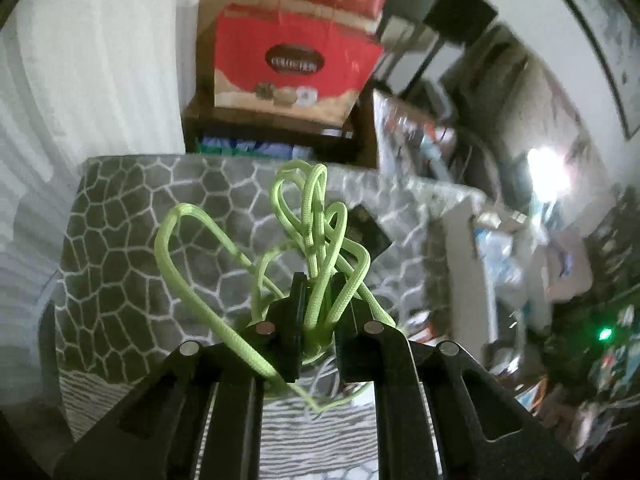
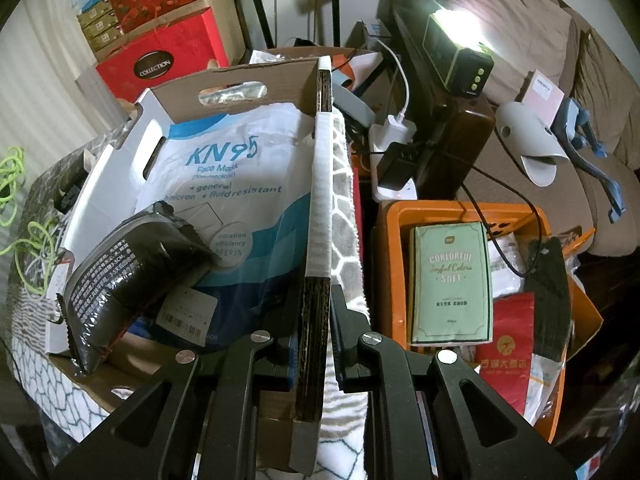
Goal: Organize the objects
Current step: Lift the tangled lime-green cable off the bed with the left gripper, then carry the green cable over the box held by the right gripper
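Note:
My left gripper (image 1: 318,292) is shut on a tangle of lime-green cord (image 1: 308,216) and holds it above a grey cloth with a white cell pattern (image 1: 132,220). The cord also shows at the far left of the right wrist view (image 2: 12,176). My right gripper (image 2: 318,312) is shut on the side wall of a cardboard box (image 2: 320,168). Inside the box lie a white and blue KN95 mask pack (image 2: 236,196) and a black packet (image 2: 132,268).
An orange basket (image 2: 396,264) at the right holds a green booklet (image 2: 452,280) and red packets. Red gift boxes (image 1: 292,56) stand stacked behind. A power strip with chargers (image 2: 392,148), a grey slipper (image 2: 528,140) and a sofa (image 2: 520,20) lie beyond.

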`<state>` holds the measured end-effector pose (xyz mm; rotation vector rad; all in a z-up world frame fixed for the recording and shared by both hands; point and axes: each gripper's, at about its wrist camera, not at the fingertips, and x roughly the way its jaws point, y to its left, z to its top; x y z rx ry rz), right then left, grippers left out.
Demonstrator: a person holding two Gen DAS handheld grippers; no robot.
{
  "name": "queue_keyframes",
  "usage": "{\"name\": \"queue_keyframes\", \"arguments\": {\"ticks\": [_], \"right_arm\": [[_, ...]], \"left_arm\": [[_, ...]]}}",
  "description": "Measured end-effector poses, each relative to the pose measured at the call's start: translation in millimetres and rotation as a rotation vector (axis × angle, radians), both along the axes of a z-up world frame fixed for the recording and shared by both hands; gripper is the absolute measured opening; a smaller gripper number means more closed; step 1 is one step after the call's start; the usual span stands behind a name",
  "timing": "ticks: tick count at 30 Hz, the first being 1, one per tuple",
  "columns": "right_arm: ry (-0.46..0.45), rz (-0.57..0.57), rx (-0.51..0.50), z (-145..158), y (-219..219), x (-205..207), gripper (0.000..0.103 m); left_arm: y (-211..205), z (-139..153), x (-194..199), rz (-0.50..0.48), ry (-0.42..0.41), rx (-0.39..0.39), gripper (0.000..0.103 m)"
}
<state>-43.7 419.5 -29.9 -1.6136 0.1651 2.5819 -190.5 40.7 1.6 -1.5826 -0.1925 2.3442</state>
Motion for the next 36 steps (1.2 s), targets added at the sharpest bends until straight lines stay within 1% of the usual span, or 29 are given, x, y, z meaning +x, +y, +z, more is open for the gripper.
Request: {"name": "queue_keyframes", "arguments": {"ticks": [2, 5, 7, 10, 11, 12, 15, 17, 19, 22, 23, 25, 26, 29, 30, 33, 35, 36], "right_arm": [[0.001, 0.001, -0.002, -0.7, 0.7, 0.6, 0.012], [0.003, 0.000, -0.006, -0.1, 1.0, 0.3, 0.012], [0.002, 0.000, -0.009, 0.5, 1.7, -0.2, 0.012], [0.000, 0.002, -0.004, 1.4, 1.5, -0.8, 0.012], [0.000, 0.004, -0.002, 1.7, 1.3, -0.8, 0.012], [0.000, 0.005, 0.000, 1.8, 0.9, -1.1, 0.012], [0.001, 0.004, -0.002, 1.1, 0.8, -0.8, 0.012], [0.001, 0.005, 0.000, 0.7, 1.0, -0.5, 0.012], [0.000, 0.007, 0.003, 1.1, 0.8, -1.3, 0.012], [0.000, 0.008, 0.003, 0.5, 1.2, -0.7, 0.012], [0.000, 0.007, 0.004, 0.1, 0.8, -0.1, 0.012], [0.001, 0.005, 0.004, 0.6, 0.6, -0.4, 0.012], [0.001, 0.006, 0.004, 0.1, 0.9, 0.0, 0.012], [0.000, 0.008, 0.004, 0.2, 1.1, 0.1, 0.012], [0.000, 0.009, 0.005, 0.2, 1.0, -0.1, 0.012], [-0.001, 0.010, 0.007, 0.1, 1.4, 0.1, 0.012], [-0.001, 0.009, 0.007, -0.1, 1.4, 0.2, 0.012], [0.000, 0.009, 0.006, 0.1, 1.5, 0.0, 0.012]], "left_arm": [[4.8, -18.6, -2.2, -0.007, -0.051, -0.034, 0.012], [6.4, -48.3, -5.7, -0.003, -0.135, 0.003, 0.012], [7.4, -59.9, -8.0, 0.008, -0.165, 0.033, 0.012], [12.1, -67.7, -10.2, 0.014, -0.177, 0.042, 0.012], [14.4, -69.3, -11.2, 0.012, -0.183, 0.045, 0.015], [16.1, -71.0, -12.1, 0.011, -0.191, 0.054, 0.022], [22.5, -74.7, -13.6, 0.015, -0.199, 0.059, 0.035], [27.2, -77.5, -14.3, 0.013, -0.197, 0.048, 0.037], [31.7, -80.2, -14.4, 0.012, -0.184, 0.020, 0.037], [41.0, -79.3, -12.0, 0.002, -0.147, -0.042, 0.038], [44.4, -78.9, -10.6, -0.001, -0.131, -0.064, 0.037], [48.1, -79.5, -7.3, 0.005, -0.099, -0.116, 0.019], [48.3, -79.6, -6.5, 0.008, -0.088, -0.127, 0.017], [34.8, -81.2, -7.8, 0.035, -0.113, -0.060, 0.011], [30.8, -81.2, -8.6, 0.036, -0.121, -0.039, 0.011], [21.2, -78.9, -10.4, 0.047, -0.124, -0.014, 0.011], [15.2, -72.9, -9.6, 0.051, -0.116, 0.014, 0.011], [10.4, -66.5, -8.7, 0.057, -0.108, 0.042, 0.011]]}}
